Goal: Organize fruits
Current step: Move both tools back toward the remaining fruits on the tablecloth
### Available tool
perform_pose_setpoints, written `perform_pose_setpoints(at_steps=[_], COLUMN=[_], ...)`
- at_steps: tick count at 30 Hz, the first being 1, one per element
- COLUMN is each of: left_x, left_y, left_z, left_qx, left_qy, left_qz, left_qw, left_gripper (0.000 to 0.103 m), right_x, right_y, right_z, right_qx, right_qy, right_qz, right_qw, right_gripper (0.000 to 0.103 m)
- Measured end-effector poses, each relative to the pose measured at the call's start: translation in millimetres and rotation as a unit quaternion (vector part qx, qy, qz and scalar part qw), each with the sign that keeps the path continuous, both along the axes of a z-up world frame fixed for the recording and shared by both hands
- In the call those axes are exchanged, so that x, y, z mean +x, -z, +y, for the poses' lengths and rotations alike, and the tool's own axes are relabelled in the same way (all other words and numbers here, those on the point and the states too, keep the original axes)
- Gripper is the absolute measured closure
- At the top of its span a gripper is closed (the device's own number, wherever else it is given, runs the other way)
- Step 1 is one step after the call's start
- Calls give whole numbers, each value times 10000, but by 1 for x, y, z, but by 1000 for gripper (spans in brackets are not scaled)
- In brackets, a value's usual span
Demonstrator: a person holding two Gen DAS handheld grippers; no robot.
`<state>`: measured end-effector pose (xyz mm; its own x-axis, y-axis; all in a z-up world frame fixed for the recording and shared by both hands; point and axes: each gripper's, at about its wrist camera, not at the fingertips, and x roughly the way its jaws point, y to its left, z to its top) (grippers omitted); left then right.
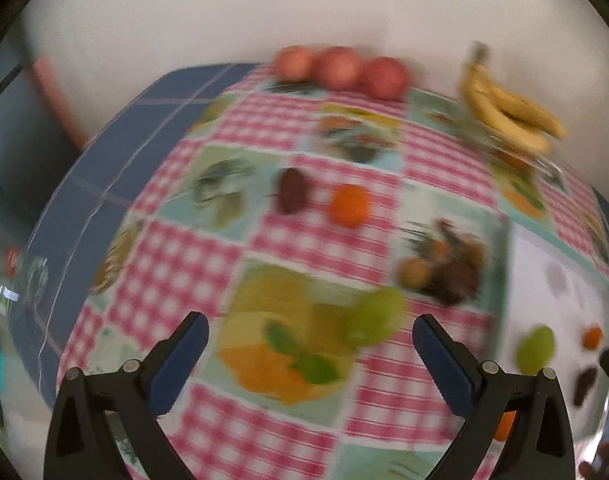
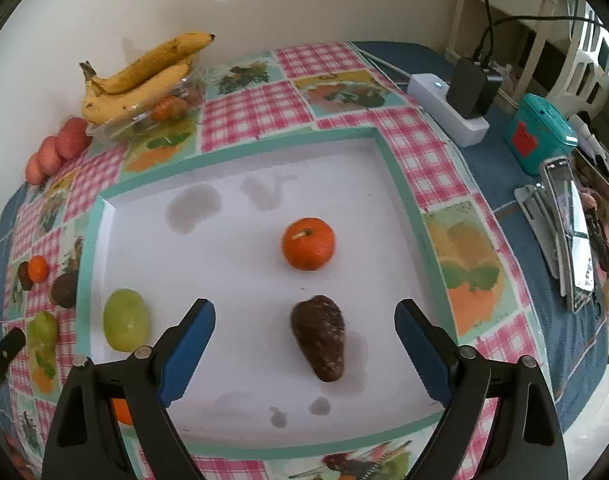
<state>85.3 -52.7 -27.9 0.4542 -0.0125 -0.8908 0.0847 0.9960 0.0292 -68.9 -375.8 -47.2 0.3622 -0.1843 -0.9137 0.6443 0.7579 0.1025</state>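
Overhead, the right gripper (image 2: 304,344) hung with its blue-padded jaws spread wide and empty above the white tray (image 2: 240,304). Inside the tray a brown date (image 2: 320,338) lay between the two fingers, touching neither. At 12 o'clock from the date, a little apart, sat an orange mandarin (image 2: 308,244). Near the tray's left edge, at 9 o'clock from the date, rested a green grape (image 2: 126,320).

Outside the tray, on the checked pink tablecloth (image 2: 256,110), a second green grape (image 2: 43,330) lay at 9 o'clock from the first, with a dark brown fruit (image 2: 64,290), a small mandarin (image 2: 38,269) and a small dark date (image 2: 24,276) above it. At 11 o'clock from the tray a bunch of bananas (image 2: 140,76) lay on a clear container (image 2: 144,120), and three red apples (image 2: 56,150) lined up just left of it. At 2 o'clock stood a white power strip (image 2: 444,108) and a teal box (image 2: 540,136).

The left wrist view was motion-blurred. The left gripper (image 1: 310,350) was likewise released, jaws wide, nothing between them, above the cloth. A green grape (image 1: 378,314) lay close to its right finger, and at 12 o'clock farther on sat a date (image 1: 291,191) and a mandarin (image 1: 350,205) side by side
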Motion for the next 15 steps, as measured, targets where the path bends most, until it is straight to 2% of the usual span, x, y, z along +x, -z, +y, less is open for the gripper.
perform_pose_setpoints(at_steps=[6, 12, 15], left_x=[11, 16, 18], left_y=[0, -7, -17], left_z=[41, 52, 51], left_qx=[-85, -340, -482], left_qy=[-546, -530, -459], left_qz=[-26, -202, -498], left_qw=[9985, 9978, 9965], left_gripper=[0, 0, 0], right_x=[6, 17, 25], right_y=[-15, -24, -26], right_z=[11, 28, 39], right_qx=[-73, 17, 16], right_qy=[-82, -345, -539], right_qz=[-464, -780, -867], right_qw=[9989, 9964, 9948], right_gripper=[11, 11, 11])
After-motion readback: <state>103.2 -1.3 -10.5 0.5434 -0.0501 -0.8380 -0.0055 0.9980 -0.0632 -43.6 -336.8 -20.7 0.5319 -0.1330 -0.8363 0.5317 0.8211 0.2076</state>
